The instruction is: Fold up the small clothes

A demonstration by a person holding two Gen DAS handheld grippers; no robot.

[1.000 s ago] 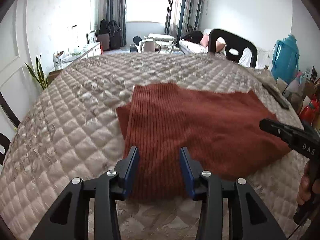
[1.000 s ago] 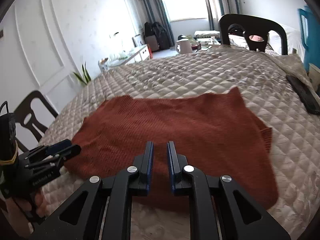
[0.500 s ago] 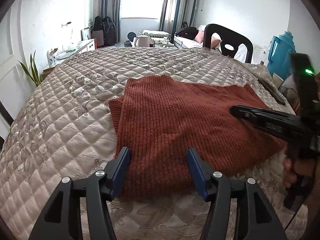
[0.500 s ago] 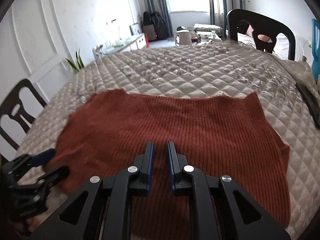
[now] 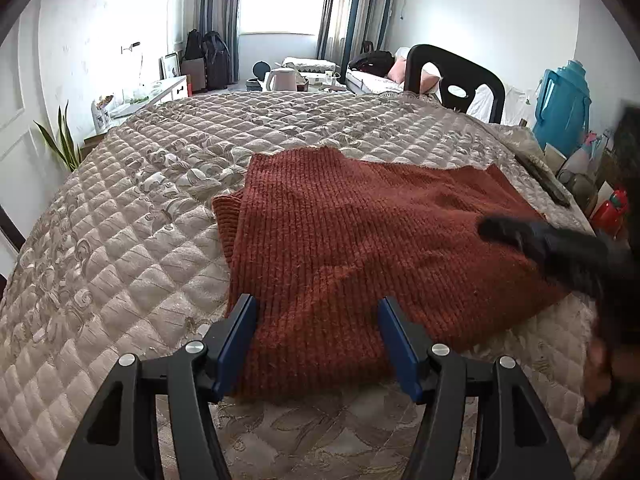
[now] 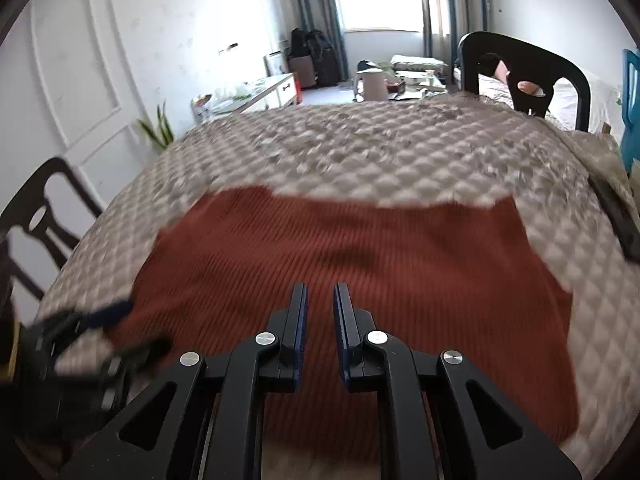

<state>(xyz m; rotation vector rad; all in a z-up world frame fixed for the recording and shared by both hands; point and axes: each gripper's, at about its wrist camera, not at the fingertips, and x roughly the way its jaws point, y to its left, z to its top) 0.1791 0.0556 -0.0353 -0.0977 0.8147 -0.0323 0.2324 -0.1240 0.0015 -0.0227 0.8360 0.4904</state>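
A rust-red ribbed knit garment [image 5: 360, 236] lies flat on the quilted beige bedspread [image 5: 132, 216], with a bit of sleeve sticking out at its left edge. My left gripper [image 5: 318, 320] is open, its jaws wide apart over the garment's near left corner. My right gripper [image 6: 320, 304] hovers above the garment's near middle [image 6: 360, 256], its jaws a narrow gap apart with nothing between them. The right gripper also shows blurred at the right of the left wrist view [image 5: 560, 252]. The left gripper shows blurred at the lower left of the right wrist view [image 6: 100, 332].
A black remote [image 5: 546, 180] lies near the bed's right edge. A black chair [image 5: 456, 80] stands behind the bed and another at its left [image 6: 36, 224]. A blue jug [image 5: 562, 108] and clutter stand at the right. A plant [image 5: 60, 140] stands left.
My left gripper has opened wider and come closer over the garment's near left corner. My right gripper has swung left and inward over the garment's middle, still nearly closed.
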